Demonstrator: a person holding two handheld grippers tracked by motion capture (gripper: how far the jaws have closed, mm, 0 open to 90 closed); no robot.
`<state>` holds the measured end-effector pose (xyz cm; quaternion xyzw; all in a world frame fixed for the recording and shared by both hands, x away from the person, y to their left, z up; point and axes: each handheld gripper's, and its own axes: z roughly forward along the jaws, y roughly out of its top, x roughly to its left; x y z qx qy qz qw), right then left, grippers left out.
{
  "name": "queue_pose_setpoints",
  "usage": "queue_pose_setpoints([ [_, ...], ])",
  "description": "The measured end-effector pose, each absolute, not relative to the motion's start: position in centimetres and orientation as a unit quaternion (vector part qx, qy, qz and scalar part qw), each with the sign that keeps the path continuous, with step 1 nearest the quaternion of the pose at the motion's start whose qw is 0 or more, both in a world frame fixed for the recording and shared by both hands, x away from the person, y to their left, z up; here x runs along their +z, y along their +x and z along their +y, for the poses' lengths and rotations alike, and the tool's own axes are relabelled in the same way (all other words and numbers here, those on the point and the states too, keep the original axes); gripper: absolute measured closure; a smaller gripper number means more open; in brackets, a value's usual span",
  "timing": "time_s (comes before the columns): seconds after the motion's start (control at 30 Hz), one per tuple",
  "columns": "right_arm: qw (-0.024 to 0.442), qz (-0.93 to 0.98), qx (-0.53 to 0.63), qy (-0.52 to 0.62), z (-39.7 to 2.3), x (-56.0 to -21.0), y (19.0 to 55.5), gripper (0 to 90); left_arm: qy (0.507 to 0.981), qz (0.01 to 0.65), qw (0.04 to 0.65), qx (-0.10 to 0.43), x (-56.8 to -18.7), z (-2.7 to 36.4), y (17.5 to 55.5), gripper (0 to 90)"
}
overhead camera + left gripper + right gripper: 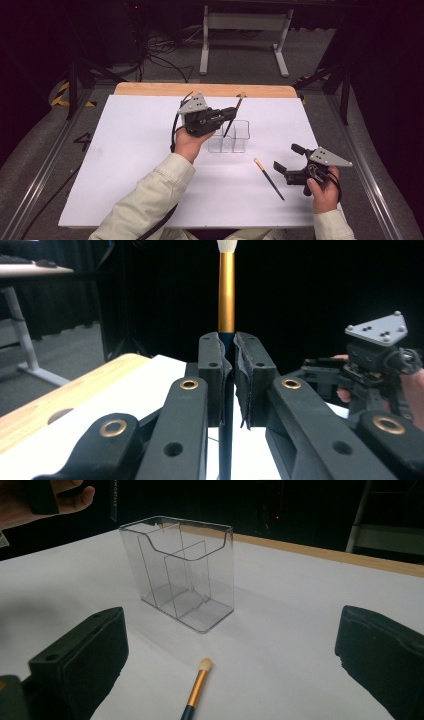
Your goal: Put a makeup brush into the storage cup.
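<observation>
My left gripper is shut on a dark-handled brush with a gold ferrule and pale tip. It holds the brush tip-up above a clear plastic organizer, and the handle's lower end overlaps the organizer from above. In the left gripper view the jaws clamp the handle of this brush, which stands upright. A second brush lies flat on the white sheet, in front of the organizer. My right gripper stands open just right of it. In the right gripper view the organizer looks empty and the lying brush points at it.
A white sheet covers the table, with a wooden edge at the far side. Beyond the table are a white frame, cables and dark floor. The other hand shows at the top left of the right gripper view.
</observation>
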<state>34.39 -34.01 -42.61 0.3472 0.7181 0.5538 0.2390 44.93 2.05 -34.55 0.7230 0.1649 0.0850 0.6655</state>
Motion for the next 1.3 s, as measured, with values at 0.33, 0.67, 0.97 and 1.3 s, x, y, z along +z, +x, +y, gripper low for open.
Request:
queue_pose_setpoints([
  [0.33,0.239,0.717,0.554,0.348,-34.1,-42.6,34.3,1.1,0.718,0.163,0.669,0.102,-35.1,1.5,45.6,82.3],
  [0.67,0.239,0.716,0.555,0.35,-34.2,-42.6,34.1,1.1,0.718,0.168,0.667,0.104,-35.6,1.1,46.4,82.2],
  [0.97,0.24,0.715,0.555,0.353,-34.5,-42.6,33.8,1.1,0.717,0.171,0.667,0.108,-36.2,0.8,47.2,82.2],
  [1.3,0.241,0.714,0.555,0.352,-34.6,-42.6,33.7,1.1,0.721,0.178,0.661,0.105,-37.3,0.7,47.5,82.2],
])
